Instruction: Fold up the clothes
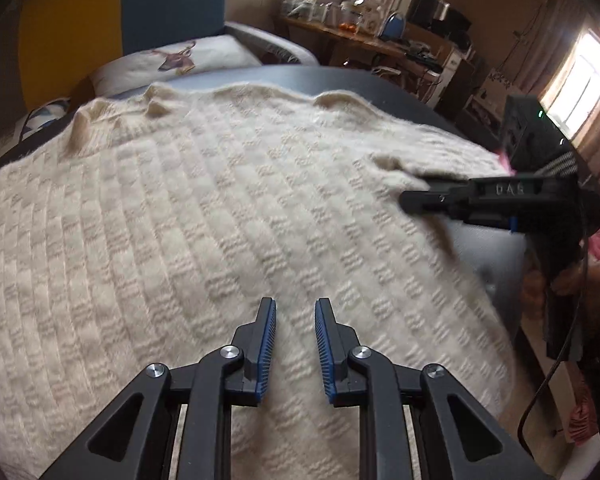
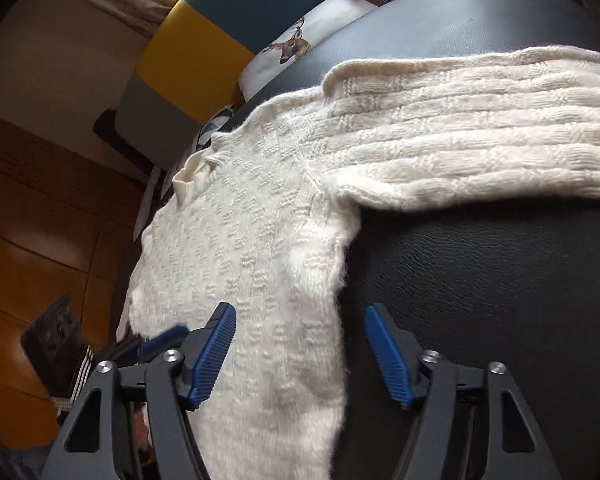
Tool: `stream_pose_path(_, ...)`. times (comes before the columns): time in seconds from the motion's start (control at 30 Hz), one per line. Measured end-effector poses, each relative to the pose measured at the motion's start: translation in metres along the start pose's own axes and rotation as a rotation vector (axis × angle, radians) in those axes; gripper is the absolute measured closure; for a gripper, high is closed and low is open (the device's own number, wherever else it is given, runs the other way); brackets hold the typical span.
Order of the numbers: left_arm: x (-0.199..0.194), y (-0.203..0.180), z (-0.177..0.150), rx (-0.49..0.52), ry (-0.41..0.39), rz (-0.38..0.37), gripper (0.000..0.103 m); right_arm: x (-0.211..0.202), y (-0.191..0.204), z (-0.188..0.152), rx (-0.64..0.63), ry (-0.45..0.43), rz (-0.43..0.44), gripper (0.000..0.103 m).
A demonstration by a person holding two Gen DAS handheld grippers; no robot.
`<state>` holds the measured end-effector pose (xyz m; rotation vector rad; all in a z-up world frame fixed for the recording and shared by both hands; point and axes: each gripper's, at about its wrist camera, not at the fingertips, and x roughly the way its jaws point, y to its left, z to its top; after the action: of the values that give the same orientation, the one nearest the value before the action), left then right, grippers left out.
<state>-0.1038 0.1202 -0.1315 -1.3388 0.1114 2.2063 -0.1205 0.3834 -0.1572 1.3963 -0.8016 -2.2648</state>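
Between the left jaws: cream knit fabric of the sweater [image 1: 228, 208], seen through a narrow gap; the blue ribbed pads [image 1: 267, 344] stand apart and pinch nothing.
Left gripper [image 1: 295, 308]: released, poised over the sweater's body, nothing held.
Ahead of the left jaws: the sweater lies spread flat across a dark table [image 1: 340, 76], its far edge rumpled into small peaks.
Right of the left jaws: the right gripper [image 1: 410, 200] reaches in from the side, its dark tip at the sweater's side edge; from here I cannot tell whether it touches the knit.
Right gripper [image 2: 300, 316]: jaws spread wide, clasping nothing.
Between the right jaws: the sweater's [image 2: 268, 264] side edge runs through the gap, knit toward the left pad [image 2: 214, 356] and bare black leather-grain table [image 2: 500, 272] toward the right pad.
Ahead of the right jaws: a sleeve [image 2: 480, 136] stretches away to the right, lying flat on the table.
Beyond the left jaws' far side: a pillow with a deer print [image 1: 176, 60] against a yellow and blue headboard [image 1: 120, 12].
Far right background: a cluttered wooden desk [image 1: 364, 36] and a bright window [image 1: 580, 80].
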Motion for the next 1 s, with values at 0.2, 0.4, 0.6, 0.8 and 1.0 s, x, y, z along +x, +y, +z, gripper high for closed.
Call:
stream_pose_path(0.2,-0.003,0.000,-0.015,-0.013,-0.043,0.021,0.083,0.005,0.011,-0.009,-0.130,-0.043,-0.260,0.099)
stream_pose_path(0.4,-0.032,0.025,-0.026,-0.084,-0.059,0.036,0.083,0.003,0.011,0.000,-0.072,-0.040,-0.239,0.086)
stream_pose_path(0.6,-0.071,0.055,-0.050,-0.164,-0.106,0.075,0.083,-0.033,0.053,-0.017,-0.144,-0.128,-0.201,0.082)
stream_pose_path(0.8,-0.069,0.094,-0.078,-0.250,-0.079,0.120,0.083,0.002,0.089,-0.077,-0.294,0.027,-0.314,0.071)
stream_pose_path(1.0,-0.113,0.100,-0.077,-0.303,-0.167,0.062,0.083,0.019,0.097,-0.073,-0.321,-0.010,-0.426,0.069)
